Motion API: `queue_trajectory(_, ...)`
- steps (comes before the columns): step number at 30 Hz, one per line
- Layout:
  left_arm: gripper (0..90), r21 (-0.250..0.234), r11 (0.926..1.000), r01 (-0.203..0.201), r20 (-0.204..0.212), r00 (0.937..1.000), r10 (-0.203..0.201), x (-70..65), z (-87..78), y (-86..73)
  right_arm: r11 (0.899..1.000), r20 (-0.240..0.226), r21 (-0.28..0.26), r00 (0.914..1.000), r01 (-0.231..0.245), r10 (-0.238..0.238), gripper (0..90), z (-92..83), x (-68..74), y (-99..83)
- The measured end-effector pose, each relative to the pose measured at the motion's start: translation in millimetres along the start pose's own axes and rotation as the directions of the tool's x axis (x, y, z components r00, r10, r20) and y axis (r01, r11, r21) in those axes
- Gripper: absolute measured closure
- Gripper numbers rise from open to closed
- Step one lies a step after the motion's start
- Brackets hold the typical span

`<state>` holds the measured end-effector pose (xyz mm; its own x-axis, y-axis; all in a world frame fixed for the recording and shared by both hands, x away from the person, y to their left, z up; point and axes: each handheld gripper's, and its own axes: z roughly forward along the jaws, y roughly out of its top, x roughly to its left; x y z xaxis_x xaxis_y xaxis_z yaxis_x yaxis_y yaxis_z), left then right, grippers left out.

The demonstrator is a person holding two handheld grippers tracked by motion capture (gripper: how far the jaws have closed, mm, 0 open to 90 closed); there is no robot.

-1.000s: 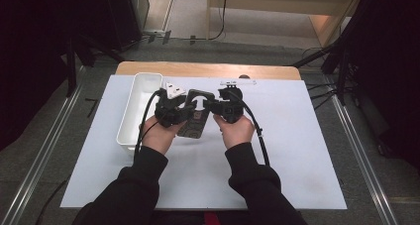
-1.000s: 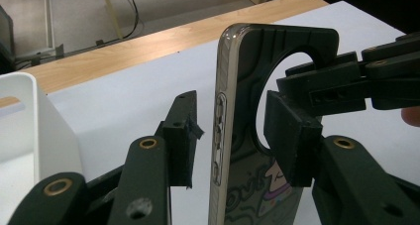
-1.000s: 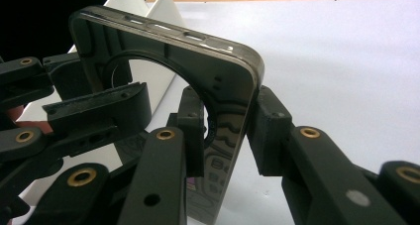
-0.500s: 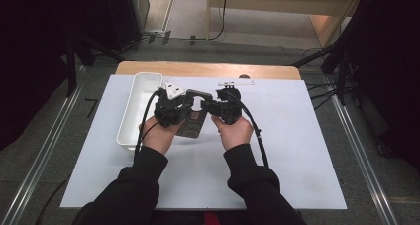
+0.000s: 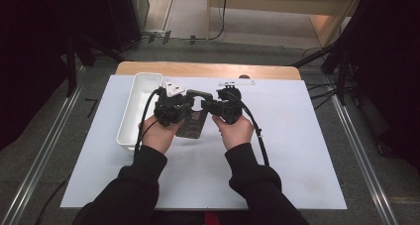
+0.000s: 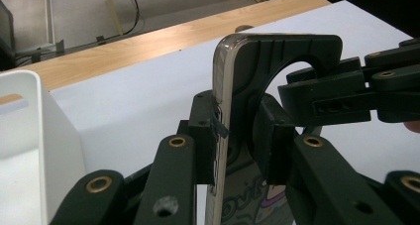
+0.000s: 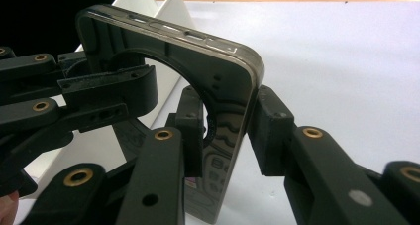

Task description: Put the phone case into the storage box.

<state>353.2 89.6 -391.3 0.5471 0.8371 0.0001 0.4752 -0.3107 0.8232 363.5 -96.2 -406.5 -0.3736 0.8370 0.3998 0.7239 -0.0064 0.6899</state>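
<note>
Two hand-held grippers — left point(image 6: 240, 136), right point(image 7: 225, 131) — clamped on phone case point(image 5: 194, 121), lower end hidden.

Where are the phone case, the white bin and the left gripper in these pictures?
phone case point(image 6: 250, 51), left gripper view, on its dark top corner beside the round camera cutout.
white bin point(image 5: 134, 108), high view, on its long right wall.
left gripper point(image 6: 241, 136), left gripper view, midway between its fingertips, clamped on the case's edge.
</note>
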Motion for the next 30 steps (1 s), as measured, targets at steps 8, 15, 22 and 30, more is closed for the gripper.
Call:
queue_trajectory(8, 72.9, -0.009, 0.9998, 0.018, 0.025, 0.9995, -0.018, 1.7, -3.0, 2.1, 0.999, -0.01, -0.004, 0.9993, 0.036, -0.036, 56.6, -1.4, -1.0, -1.1)
queue_trajectory(15, 72.8, -0.007, 0.9998, 0.021, 0.041, 0.9989, -0.021, 3.7, -3.8, 2.6, 0.997, -0.042, -0.011, 0.9963, 0.075, -0.075, 48.7, -5.6, -1.0, -4.1)
queue_trajectory(22, 72.8, -0.001, 0.9998, 0.019, 0.043, 0.9989, -0.019, 4.8, -3.9, 3.1, 0.995, -0.069, -0.007, 0.9927, 0.099, -0.099, 40.7, -9.4, -2.0, -6.5)
queue_trajectory(30, 72.8, -0.004, 0.9994, 0.036, 0.053, 0.998, -0.036, 8.0, -5.5, 3.6, 0.993, -0.103, 0.005, 0.9876, 0.12, -0.118, 39.9, -17.3, -3.0, -10.1)
